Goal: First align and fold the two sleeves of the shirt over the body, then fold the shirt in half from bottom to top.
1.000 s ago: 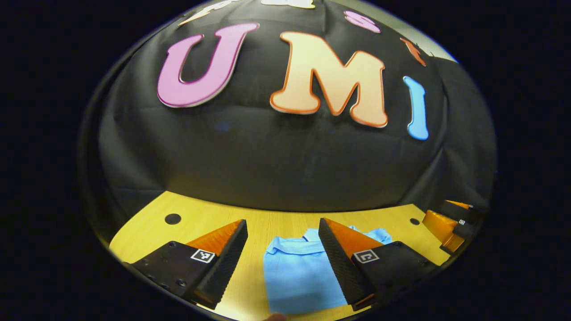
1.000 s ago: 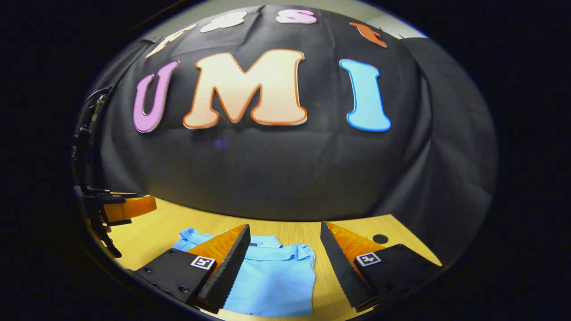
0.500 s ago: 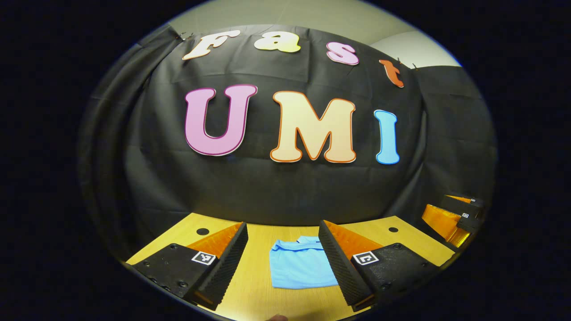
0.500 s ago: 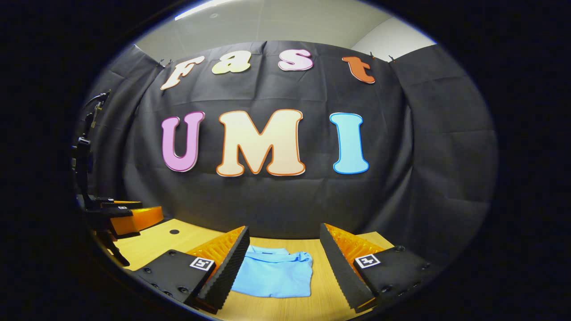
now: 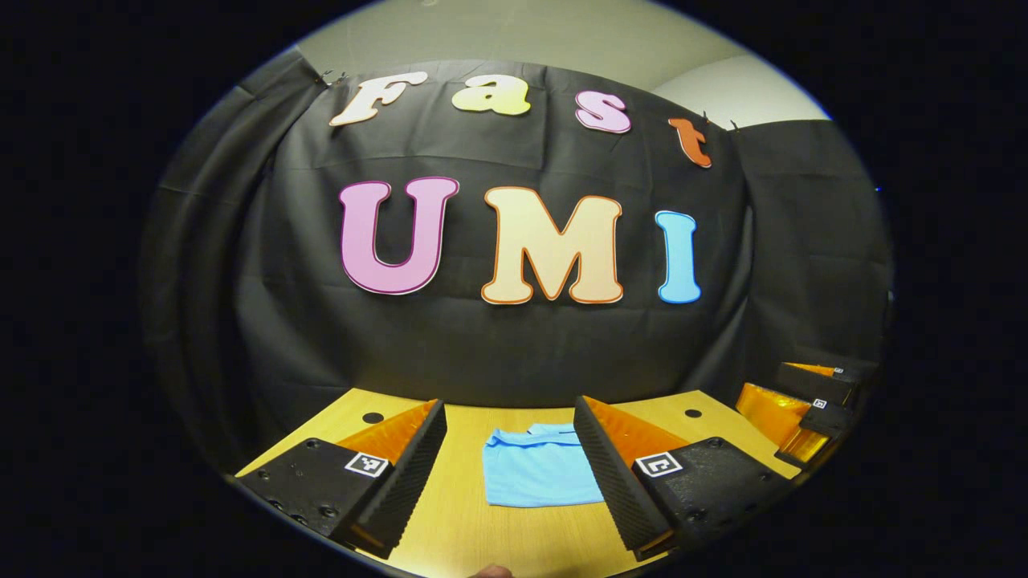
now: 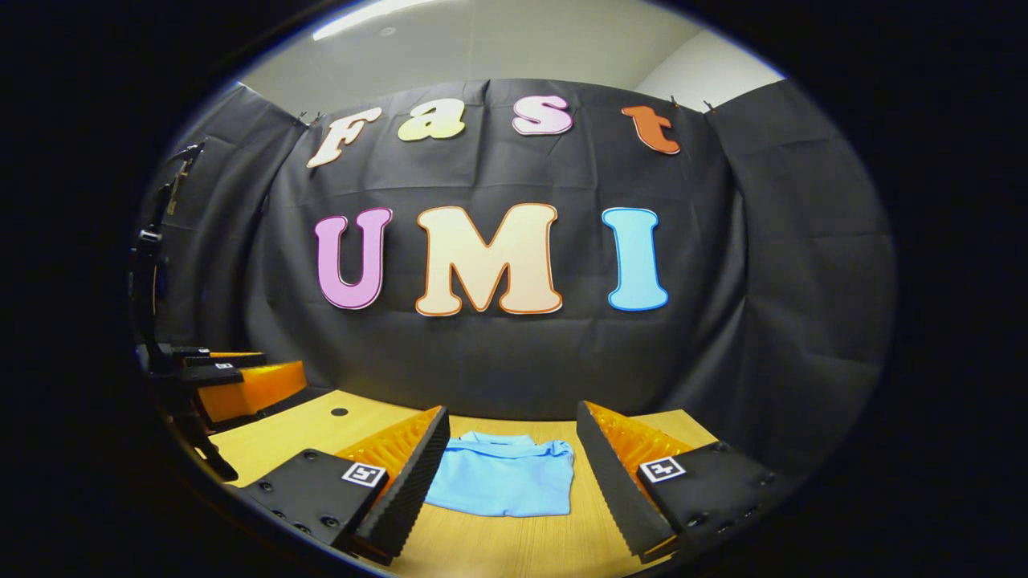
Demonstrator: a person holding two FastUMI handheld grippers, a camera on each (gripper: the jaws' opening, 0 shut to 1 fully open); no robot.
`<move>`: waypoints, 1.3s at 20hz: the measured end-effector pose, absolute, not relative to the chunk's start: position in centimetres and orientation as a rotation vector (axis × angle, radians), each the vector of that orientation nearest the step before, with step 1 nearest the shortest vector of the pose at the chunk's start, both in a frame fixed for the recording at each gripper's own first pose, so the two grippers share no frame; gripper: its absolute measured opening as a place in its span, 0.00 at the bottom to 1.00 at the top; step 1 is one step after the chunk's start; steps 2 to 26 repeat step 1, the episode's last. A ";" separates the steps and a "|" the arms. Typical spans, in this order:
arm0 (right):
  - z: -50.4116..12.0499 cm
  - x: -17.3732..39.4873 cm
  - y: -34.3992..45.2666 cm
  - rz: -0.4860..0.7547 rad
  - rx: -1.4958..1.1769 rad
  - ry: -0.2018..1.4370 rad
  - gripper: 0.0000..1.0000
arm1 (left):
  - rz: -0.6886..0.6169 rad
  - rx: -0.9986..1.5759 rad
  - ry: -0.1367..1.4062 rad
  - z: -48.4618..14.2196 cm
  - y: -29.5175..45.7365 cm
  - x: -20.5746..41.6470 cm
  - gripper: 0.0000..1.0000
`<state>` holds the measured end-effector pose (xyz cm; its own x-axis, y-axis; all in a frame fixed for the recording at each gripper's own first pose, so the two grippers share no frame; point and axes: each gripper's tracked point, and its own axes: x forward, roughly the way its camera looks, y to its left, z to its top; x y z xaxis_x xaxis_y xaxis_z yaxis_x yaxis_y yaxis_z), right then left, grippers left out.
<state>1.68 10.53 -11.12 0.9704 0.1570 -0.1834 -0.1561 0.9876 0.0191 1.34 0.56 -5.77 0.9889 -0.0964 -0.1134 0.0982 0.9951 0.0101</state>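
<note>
Across the last second we pull both grippers back and up, so the table [image 5: 474,530] shows more bare wood and the shirt [image 5: 536,475] shrinks to a compact folded rectangle, low centre of the frame. Our left gripper [image 5: 510,470] and right gripper [image 6: 511,478] stand wide apart, holding nothing. The folding looks finished to us.

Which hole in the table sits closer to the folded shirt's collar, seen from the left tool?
The right-hand hole in the table. It lies just past the shirt collar side; the left-hand hole sits farther off, beyond the other finger.
</note>
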 end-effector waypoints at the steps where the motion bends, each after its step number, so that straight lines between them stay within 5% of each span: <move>1: -10.7 1.7 10.4 0.151 0.010 0.177 0.99 | -0.096 0.015 0.106 -5.6 0.7 1.2 0.95; 26: -10.7 1.7 10.4 0.151 0.010 0.177 0.99 | -0.096 0.015 0.106 -5.6 0.7 1.2 0.95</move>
